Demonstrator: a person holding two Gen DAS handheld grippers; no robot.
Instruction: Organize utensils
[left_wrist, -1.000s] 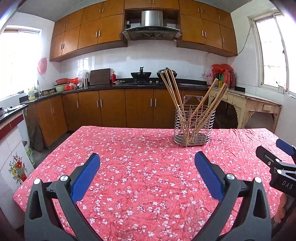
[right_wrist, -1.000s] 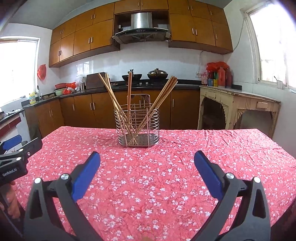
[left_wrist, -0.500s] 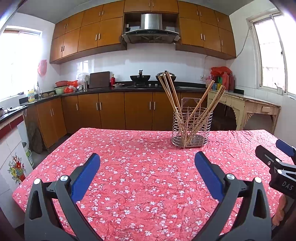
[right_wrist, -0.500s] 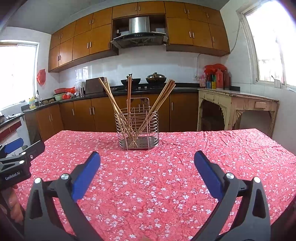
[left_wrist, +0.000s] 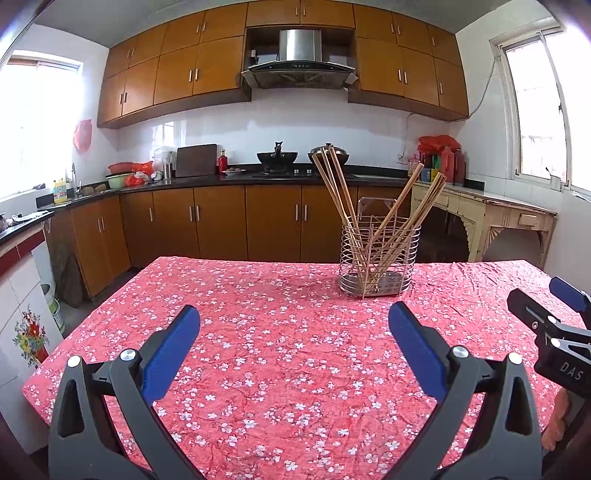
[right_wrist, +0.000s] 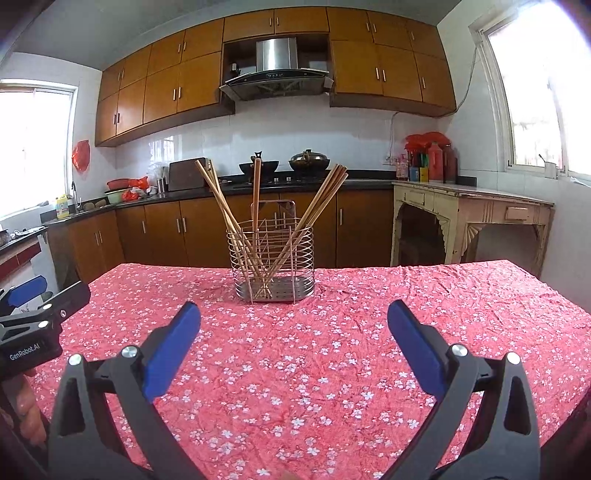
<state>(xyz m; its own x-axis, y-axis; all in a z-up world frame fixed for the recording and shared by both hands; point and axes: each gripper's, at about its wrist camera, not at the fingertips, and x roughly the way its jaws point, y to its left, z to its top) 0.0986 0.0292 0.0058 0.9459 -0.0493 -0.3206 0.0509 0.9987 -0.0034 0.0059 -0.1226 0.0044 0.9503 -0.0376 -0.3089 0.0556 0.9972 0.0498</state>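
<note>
Chopsticks all sitting in the wire holder on my desk

From my feeds, the holder (right_wrist: 274, 264) is a shiny metal wire basket with horizontal rings, a solid perforated base and a raised wire loop at the back, standing upright on the red floral cloth of the desk (right_wrist: 332, 354) toward its far edge. The wooden chopsticks (right_wrist: 218, 201) stand in it tips down and fan out: a bunch leans left, one stands nearly straight up in the middle, another bunch leans right. In my left view the same holder (left_wrist: 376, 258) sits right of centre, sticks (left_wrist: 334, 184) splayed both ways above the rim.
</note>
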